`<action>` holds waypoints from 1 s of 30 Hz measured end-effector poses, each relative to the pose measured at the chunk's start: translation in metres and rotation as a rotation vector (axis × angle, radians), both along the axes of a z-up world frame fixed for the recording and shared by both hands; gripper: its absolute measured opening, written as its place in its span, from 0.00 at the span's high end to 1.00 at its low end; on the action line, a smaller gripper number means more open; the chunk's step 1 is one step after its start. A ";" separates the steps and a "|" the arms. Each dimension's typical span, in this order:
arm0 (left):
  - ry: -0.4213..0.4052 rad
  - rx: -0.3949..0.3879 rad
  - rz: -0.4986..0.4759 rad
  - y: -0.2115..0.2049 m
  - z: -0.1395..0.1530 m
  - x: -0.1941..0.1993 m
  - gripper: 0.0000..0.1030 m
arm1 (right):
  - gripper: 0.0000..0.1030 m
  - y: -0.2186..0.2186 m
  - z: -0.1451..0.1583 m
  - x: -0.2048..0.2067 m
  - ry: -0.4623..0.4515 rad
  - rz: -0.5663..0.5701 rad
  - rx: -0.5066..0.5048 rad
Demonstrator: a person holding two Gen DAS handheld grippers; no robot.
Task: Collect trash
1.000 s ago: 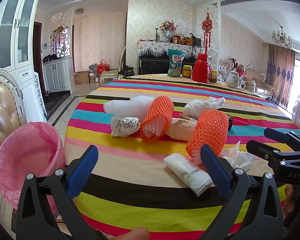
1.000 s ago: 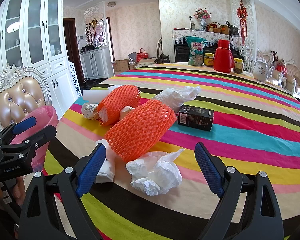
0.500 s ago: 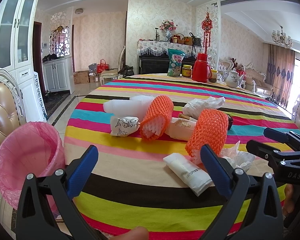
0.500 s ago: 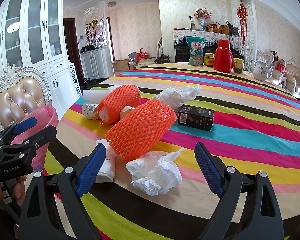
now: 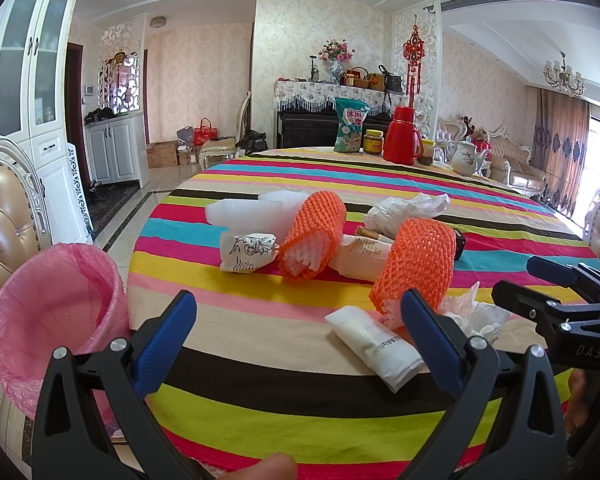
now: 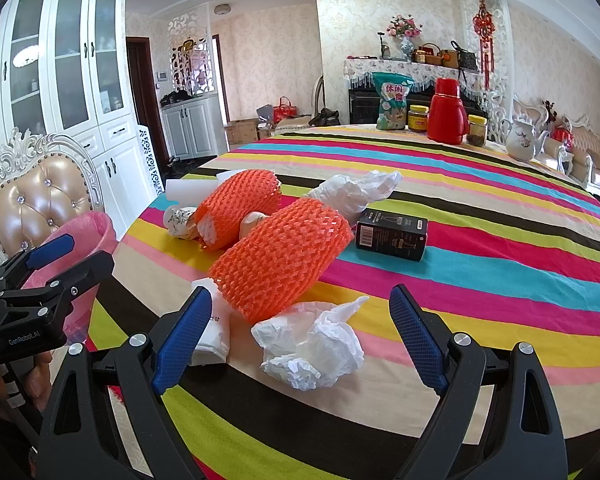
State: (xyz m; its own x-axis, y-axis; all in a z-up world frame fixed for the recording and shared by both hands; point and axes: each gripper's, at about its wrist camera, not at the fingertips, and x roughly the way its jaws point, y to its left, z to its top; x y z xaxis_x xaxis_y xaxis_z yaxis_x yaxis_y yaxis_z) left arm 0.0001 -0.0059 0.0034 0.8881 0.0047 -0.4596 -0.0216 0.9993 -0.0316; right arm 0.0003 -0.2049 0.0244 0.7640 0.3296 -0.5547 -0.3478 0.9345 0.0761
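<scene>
The right gripper (image 6: 300, 340) is spread wide and empty; the crumpled tissue (image 6: 310, 350) lies just ahead between its fingers — light, soft, easily squashed, so I would pinch its bulky middle. The left gripper (image 5: 300, 340) is also wide apart, empty — the pink-lined bin (image 5: 52, 312) at its left.

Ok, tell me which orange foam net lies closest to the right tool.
The orange foam net leaning over the crumpled white tissue, right ahead of the right tool. The other orange net lies farther back, by the white foam sheet.
</scene>
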 end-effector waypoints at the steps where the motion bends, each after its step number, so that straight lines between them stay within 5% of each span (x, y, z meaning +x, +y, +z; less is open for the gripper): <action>1: 0.000 0.000 0.001 0.000 0.000 0.000 0.04 | 0.18 0.000 0.000 0.000 0.000 0.001 0.000; 10: 0.002 -0.001 0.000 0.000 0.000 0.000 0.04 | 0.18 -0.002 -0.003 0.003 0.018 -0.017 -0.006; 27: 0.047 -0.040 -0.020 0.000 -0.011 0.013 0.04 | 0.19 0.009 -0.041 0.026 0.215 0.000 -0.101; 30: 0.052 -0.045 -0.021 0.001 -0.012 0.015 0.04 | 0.30 0.011 -0.047 0.032 0.252 0.006 -0.110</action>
State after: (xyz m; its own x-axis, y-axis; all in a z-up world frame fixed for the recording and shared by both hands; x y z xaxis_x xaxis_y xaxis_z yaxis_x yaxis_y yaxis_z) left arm 0.0152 -0.0050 -0.0086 0.8625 -0.0356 -0.5049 -0.0032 0.9971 -0.0758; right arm 0.0321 -0.1941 -0.0227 0.5952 0.2612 -0.7600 -0.3367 0.9397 0.0593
